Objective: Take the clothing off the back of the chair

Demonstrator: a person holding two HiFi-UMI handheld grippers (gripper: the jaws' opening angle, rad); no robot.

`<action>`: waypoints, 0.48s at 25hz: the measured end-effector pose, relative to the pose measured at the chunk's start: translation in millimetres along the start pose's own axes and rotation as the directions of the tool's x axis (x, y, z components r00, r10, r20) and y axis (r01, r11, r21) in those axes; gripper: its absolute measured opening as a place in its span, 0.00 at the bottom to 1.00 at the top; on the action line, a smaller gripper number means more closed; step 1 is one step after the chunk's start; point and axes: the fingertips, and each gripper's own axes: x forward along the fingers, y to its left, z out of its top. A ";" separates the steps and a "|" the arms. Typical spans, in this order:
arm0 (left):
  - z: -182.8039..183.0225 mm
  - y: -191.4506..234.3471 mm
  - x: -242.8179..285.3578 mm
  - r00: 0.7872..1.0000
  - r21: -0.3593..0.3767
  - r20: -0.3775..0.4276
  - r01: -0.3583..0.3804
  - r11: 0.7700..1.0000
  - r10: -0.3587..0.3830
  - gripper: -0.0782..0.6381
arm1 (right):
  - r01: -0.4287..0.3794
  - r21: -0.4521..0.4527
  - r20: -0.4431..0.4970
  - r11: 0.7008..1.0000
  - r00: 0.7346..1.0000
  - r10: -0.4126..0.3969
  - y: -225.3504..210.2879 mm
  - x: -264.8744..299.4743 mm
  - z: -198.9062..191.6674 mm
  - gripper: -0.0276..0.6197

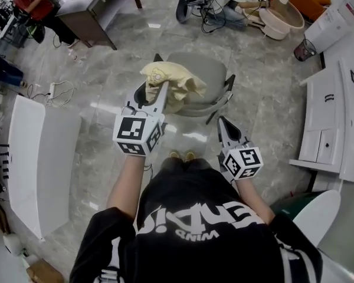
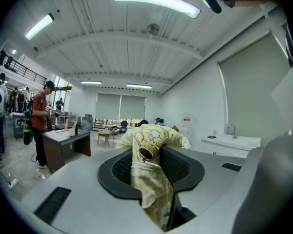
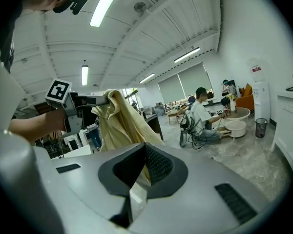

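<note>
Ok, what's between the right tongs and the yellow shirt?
Just air. The right gripper view shows the right tongs short of the yellow shirt, which hangs from the left tongs.

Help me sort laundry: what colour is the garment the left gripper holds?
The garment is pale yellow with a printed design; clearest in the left gripper view.

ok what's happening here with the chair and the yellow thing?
A person is working with two hand-held grippers over a grey chair. The left hand-held gripper is clamped on a yellow garment and holds it up above the chair. Whether the cloth hangs fully clear of the backrest can't be told. The right hand-held gripper is shut, holds nothing, and sits off to the side.
</note>
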 end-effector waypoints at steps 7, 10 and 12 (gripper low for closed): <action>-3.0 5.0 -21.9 1.000 -0.026 -0.014 -0.026 0.999 0.026 0.29 | -0.039 0.005 -0.032 0.999 0.999 0.039 13.9 10.7 -11.2 0.06; -0.1 2.3 -32.3 1.000 -0.017 -0.007 -0.021 1.000 0.021 0.29 | -0.035 0.007 -0.032 0.999 0.999 0.036 19.7 5.0 -16.3 0.06; 2.5 -0.6 -41.5 1.000 -0.009 0.006 -0.019 1.000 0.019 0.29 | -0.028 0.009 -0.026 1.000 0.999 0.029 23.4 -1.6 -19.9 0.06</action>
